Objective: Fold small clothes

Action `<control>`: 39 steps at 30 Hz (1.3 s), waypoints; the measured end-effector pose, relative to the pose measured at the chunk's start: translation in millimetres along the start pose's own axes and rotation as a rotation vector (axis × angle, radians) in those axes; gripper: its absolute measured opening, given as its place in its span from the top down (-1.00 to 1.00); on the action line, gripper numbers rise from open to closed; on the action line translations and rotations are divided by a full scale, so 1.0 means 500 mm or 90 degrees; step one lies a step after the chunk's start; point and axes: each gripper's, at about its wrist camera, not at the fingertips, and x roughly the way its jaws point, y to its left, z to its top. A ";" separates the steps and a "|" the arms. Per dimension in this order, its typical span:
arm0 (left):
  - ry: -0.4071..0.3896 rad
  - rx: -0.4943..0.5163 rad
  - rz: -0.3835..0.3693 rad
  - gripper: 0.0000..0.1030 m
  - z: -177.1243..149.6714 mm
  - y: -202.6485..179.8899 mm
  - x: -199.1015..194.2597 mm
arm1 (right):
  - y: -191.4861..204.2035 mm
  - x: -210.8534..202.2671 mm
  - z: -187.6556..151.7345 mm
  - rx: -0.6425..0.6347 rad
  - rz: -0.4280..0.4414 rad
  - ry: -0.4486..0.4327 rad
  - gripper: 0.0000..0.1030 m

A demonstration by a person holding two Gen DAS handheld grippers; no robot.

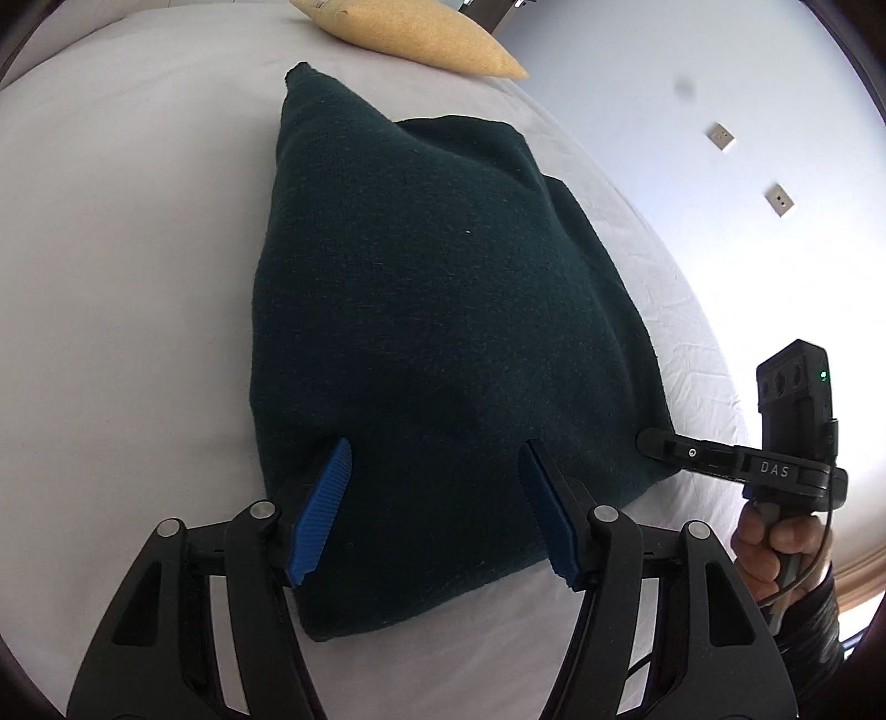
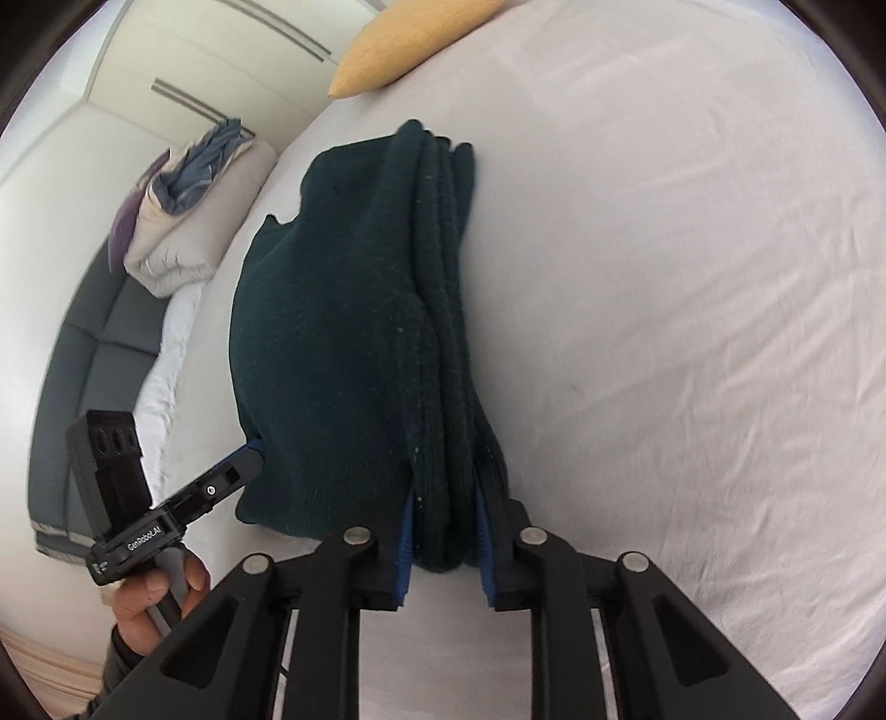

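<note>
My left gripper (image 1: 437,471) hovers over the near end of the dark green sweater (image 1: 432,310), its blue fingers (image 1: 321,509) spread wide with nothing between them. My right gripper (image 2: 443,531) is clamped on the sweater's near corner, its fingers (image 2: 407,531) pressed against a thick stack of folded layers that runs away from the grip. From the left wrist view the right gripper (image 1: 720,459) comes in at the sweater's right-hand near corner, my right hand (image 1: 775,548) wrapped round the handle below it. From the right wrist view the left gripper (image 2: 210,487) sits just beside the sweater's left edge, my left hand (image 2: 149,598) under it; whether its tip touches the knit I cannot tell from this angle.

The sweater lies folded into a rough block on the white bed (image 1: 111,249), its far end narrowing to a point. Beyond the sweater, at the far edge of the bed, rests a yellow pillow (image 1: 410,33). To the sweater's left, off the bed, a rolled pale quilt (image 2: 188,216) sits on a grey sofa (image 2: 99,343).
</note>
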 end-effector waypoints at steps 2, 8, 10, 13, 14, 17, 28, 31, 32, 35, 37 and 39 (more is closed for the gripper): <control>0.000 0.002 0.004 -0.10 0.003 0.011 -0.017 | -0.007 -0.009 -0.007 0.008 0.006 -0.003 0.64; -0.065 0.060 0.067 -0.10 0.039 -0.014 -0.111 | 0.049 -0.081 0.014 -0.026 -0.056 -0.039 0.30; -0.072 0.088 0.093 -0.10 0.079 -0.021 -0.112 | 0.067 -0.104 0.046 -0.030 -0.012 -0.073 0.30; -0.058 0.135 0.175 -0.10 0.129 -0.041 -0.072 | 0.096 -0.090 0.107 -0.039 0.114 -0.086 0.30; -0.045 0.146 0.205 -0.10 0.146 -0.053 -0.047 | 0.101 -0.077 0.124 -0.039 0.132 -0.085 0.30; -0.027 0.157 0.240 -0.10 0.170 -0.049 -0.001 | 0.092 -0.013 0.179 -0.003 0.170 -0.058 0.31; -0.025 0.169 0.264 -0.10 0.149 -0.091 0.042 | 0.059 0.053 0.171 -0.005 0.138 -0.030 0.55; -0.025 0.165 0.266 -0.10 0.166 -0.100 0.073 | 0.061 0.029 0.132 -0.022 0.129 -0.039 0.54; -0.026 0.164 0.266 -0.10 0.165 -0.100 0.072 | 0.060 0.023 0.118 -0.025 0.127 -0.039 0.54; -0.029 0.159 0.265 -0.10 0.157 -0.099 0.059 | 0.046 0.002 0.066 -0.029 0.121 -0.037 0.53; -0.035 0.153 0.258 -0.10 0.145 -0.096 0.043 | 0.035 -0.010 0.026 -0.033 0.115 -0.038 0.52; -0.042 0.144 0.247 -0.10 0.138 -0.094 0.034 | 0.036 -0.019 0.003 -0.042 0.105 -0.051 0.52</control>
